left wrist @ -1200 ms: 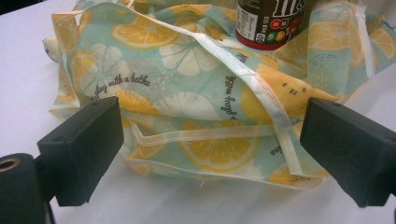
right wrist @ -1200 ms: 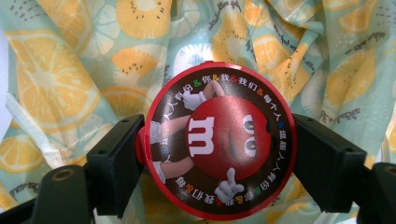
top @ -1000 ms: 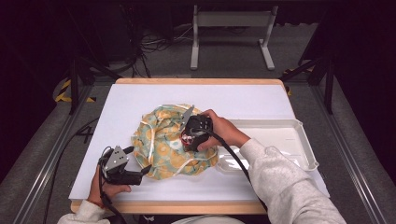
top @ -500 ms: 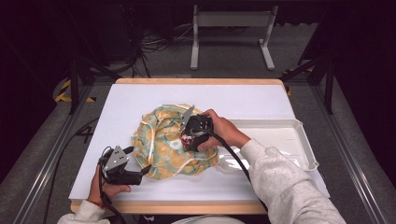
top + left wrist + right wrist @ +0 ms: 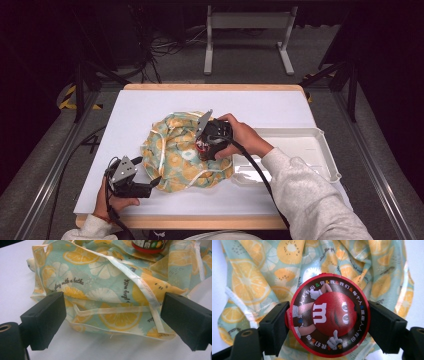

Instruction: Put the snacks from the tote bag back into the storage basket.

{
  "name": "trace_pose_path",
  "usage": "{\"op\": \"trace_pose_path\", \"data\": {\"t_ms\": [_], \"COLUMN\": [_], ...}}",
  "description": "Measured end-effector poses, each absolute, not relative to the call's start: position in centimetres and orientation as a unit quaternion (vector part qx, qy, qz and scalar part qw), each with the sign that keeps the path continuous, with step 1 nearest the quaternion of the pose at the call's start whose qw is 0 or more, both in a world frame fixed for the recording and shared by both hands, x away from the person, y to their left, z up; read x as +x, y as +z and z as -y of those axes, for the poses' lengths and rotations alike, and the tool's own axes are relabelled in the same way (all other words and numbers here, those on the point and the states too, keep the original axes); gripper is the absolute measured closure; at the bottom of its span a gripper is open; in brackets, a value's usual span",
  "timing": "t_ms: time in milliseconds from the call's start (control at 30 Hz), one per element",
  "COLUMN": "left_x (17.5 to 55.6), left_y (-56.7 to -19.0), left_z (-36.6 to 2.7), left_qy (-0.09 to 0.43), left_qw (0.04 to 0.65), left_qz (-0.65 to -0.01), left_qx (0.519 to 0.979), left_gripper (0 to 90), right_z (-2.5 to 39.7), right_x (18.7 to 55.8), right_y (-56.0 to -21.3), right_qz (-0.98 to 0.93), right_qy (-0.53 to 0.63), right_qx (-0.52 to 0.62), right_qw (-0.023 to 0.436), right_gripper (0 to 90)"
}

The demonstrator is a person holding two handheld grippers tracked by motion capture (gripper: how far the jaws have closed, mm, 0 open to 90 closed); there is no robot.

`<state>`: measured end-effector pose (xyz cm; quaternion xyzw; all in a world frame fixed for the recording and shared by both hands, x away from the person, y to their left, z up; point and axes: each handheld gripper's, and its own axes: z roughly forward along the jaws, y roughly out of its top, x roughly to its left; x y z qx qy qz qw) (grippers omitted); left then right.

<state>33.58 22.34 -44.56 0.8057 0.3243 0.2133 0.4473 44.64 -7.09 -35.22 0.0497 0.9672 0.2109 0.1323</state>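
a soft, crumpled cloth printed with orange slices on pale green, edged in cream tape (image 5: 182, 155), lies near the middle of the white table top (image 5: 280, 107), and everything else is placed from it. a round red-rimmed candy tin with a glossy brown and red printed lid (image 5: 329, 315) sits on the cloth's right half. the right gripper (image 5: 209, 141) comes down over it, and the right gripper view has the tin clenched between the two black jaws, each pressed against the rim. the left gripper (image 5: 150, 184) rests on the table at the cloth's near left corner, its jaws spread wide with the hem between them but not pinched.

the tin looks rigid and probably light, with a slick lid and curved wall, so a hold across its widest part, as now, seems the safest; off centre it could squirt out. the cloth is limp and thin and will drag, fold and bunch rather than slide as one piece. its taped hem (image 5: 140, 285) looks like the firmest place to take it.

just right of the cloth stands a shallow white plastic tray (image 5: 327, 170), its near left corner almost touching the fabric. beyond the cloth the table is bare to its wooden edge, with a bare strip to its left as well, and less room on the near side.
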Motion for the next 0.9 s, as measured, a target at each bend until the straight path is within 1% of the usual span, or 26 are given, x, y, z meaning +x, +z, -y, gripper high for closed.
{"op": "trace_pose_path", "data": {"t_ms": [900], "left_x": [33.6], "left_y": [-44.6], "left_z": [-22.4], "left_qy": [0.214], "left_qw": [0.445], "left_qz": [-0.326], "left_qx": [0.806], "left_gripper": [7.1], "right_z": [10.3], "right_x": [43.3], "right_y": [-31.5], "right_qz": [-0.962], "right_qy": [0.22], "right_qx": [0.054], "right_qw": [0.152], "right_gripper": [23.8]}}
